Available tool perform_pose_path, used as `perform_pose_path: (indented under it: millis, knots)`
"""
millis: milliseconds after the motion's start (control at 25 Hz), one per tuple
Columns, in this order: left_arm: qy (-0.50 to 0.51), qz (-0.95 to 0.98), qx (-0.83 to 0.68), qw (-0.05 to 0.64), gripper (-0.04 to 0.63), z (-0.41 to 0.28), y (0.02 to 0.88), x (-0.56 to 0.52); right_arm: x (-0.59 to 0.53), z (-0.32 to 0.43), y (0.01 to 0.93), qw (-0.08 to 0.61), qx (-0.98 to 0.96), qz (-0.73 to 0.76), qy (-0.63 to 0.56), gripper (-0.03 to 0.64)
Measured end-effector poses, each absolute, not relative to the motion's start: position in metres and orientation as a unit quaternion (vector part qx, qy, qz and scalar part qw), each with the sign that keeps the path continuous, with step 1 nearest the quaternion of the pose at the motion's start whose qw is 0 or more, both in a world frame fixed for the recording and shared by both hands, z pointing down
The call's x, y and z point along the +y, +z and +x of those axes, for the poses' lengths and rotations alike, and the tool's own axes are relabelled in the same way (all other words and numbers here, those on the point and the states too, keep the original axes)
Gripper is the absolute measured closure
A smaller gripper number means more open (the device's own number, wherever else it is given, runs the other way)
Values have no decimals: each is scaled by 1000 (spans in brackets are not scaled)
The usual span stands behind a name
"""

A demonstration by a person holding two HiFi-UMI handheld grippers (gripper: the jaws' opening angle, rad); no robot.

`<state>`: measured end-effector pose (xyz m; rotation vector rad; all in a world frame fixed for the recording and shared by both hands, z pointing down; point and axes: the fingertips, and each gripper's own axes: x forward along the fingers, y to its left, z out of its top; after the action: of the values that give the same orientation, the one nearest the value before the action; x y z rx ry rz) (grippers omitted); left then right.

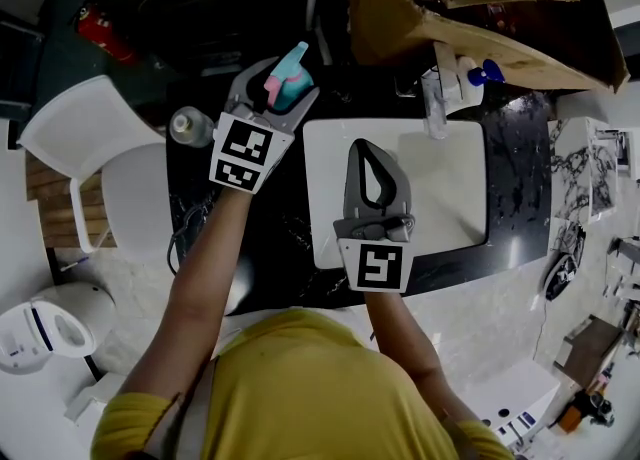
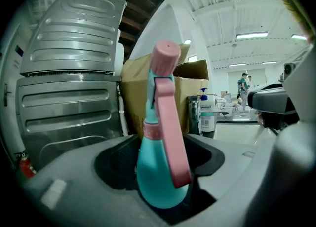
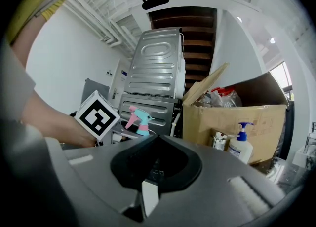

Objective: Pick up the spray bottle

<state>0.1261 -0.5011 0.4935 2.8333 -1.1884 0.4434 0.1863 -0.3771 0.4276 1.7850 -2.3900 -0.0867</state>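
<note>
Above black counter [image 1: 275, 238], left hand-held gripper [image 1: 282, 88] snug around spray bottle [image 2: 160, 176]; right hand-held gripper [image 1: 372, 148] closed, empty.

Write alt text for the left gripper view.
A teal spray bottle with a pink trigger stands gripped between the tongs of the left gripper, filling the foreground. Behind it are a ribbed metal appliance, a cardboard box and a pump bottle.
</note>
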Motion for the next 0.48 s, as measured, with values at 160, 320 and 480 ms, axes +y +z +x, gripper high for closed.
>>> perform_pose_path:
  millis: [160, 320, 480]
  knots:
    - [136, 914, -383, 14, 311, 126, 481, -493, -371, 187, 422, 78, -797, 598, -39, 617]
    - [127, 916, -381, 6, 311, 125, 460, -480, -364, 187, 416, 77, -794, 601, -48, 617]
    - [117, 919, -375, -3, 311, 125, 433, -460, -356, 186, 406, 72, -791, 605, -52, 617]
